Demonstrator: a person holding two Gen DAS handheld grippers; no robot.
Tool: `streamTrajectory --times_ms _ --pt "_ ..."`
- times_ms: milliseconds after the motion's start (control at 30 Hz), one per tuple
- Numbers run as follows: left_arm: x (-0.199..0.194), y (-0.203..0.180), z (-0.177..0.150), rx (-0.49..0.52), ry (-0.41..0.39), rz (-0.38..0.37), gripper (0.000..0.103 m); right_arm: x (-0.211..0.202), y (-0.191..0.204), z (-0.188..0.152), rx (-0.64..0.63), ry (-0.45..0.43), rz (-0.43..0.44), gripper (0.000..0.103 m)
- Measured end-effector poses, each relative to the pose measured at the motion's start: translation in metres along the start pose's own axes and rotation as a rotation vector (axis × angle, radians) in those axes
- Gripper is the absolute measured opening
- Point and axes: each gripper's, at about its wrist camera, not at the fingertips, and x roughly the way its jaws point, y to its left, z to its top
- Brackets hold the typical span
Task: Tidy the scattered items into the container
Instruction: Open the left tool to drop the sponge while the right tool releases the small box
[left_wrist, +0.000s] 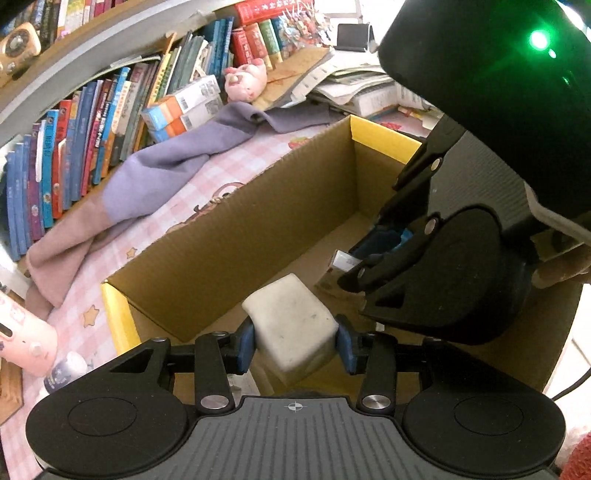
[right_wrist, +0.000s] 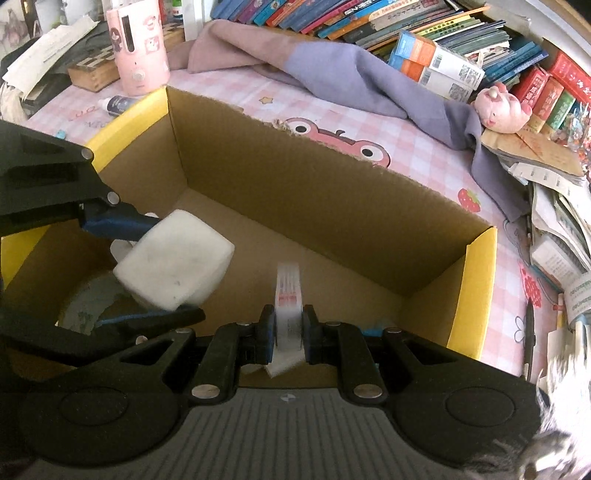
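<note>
An open cardboard box (left_wrist: 236, 229) with yellow end flaps stands on the pink checked table; it also shows in the right wrist view (right_wrist: 332, 206). My left gripper (left_wrist: 295, 341) is shut on a white foam block (left_wrist: 295, 325) and holds it inside the box, above the floor. The block also shows in the right wrist view (right_wrist: 173, 258). My right gripper (right_wrist: 289, 332) is shut on a thin white packet with red print (right_wrist: 289, 295), held on edge inside the box. The right gripper also shows in the left wrist view (left_wrist: 369, 254).
A purple and pink cloth (right_wrist: 351, 74) lies behind the box. A pink plush pig (right_wrist: 502, 110), book rows (left_wrist: 74, 147), a pink dispenser (right_wrist: 138, 48), a small bottle (right_wrist: 118, 103) and paper stacks (right_wrist: 561, 221) surround it. A black pen (right_wrist: 530, 332) lies right.
</note>
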Motion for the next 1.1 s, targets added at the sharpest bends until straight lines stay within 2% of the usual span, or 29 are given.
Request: streamTrajectory --times_ms 100,167,233,433,633,833,1100 --pt "-0.003 -0.001 -0.001 0.008 -0.015 0.003 0.048 -0.004 -0.001 0.001 0.011 -0.018 -0.003 0.016" --pt "-0.006 -0.003 -0.002 0.008 -0.031 0.025 0.054 -0.007 -0.002 0.002 0.021 -0.033 -0.010 0.025" --pt "-0.011 -0.006 -0.003 0.007 -0.058 0.051 0.070 -0.012 -0.003 0.001 0.034 -0.052 -0.012 0.028" --pt "-0.028 -0.009 -0.005 -0.004 -0.109 0.107 0.083 -0.025 -0.005 -0.003 0.066 -0.088 -0.022 0.030" --pt "-0.047 -0.010 -0.006 -0.032 -0.154 0.123 0.083 -0.041 -0.003 -0.007 0.087 -0.130 -0.038 0.030" --pt "-0.073 -0.009 -0.014 -0.084 -0.215 0.120 0.083 -0.068 0.005 -0.016 0.118 -0.217 -0.058 0.032" --pt "-0.109 -0.005 -0.032 -0.124 -0.289 0.078 0.084 -0.105 0.027 -0.033 0.129 -0.320 -0.123 0.040"
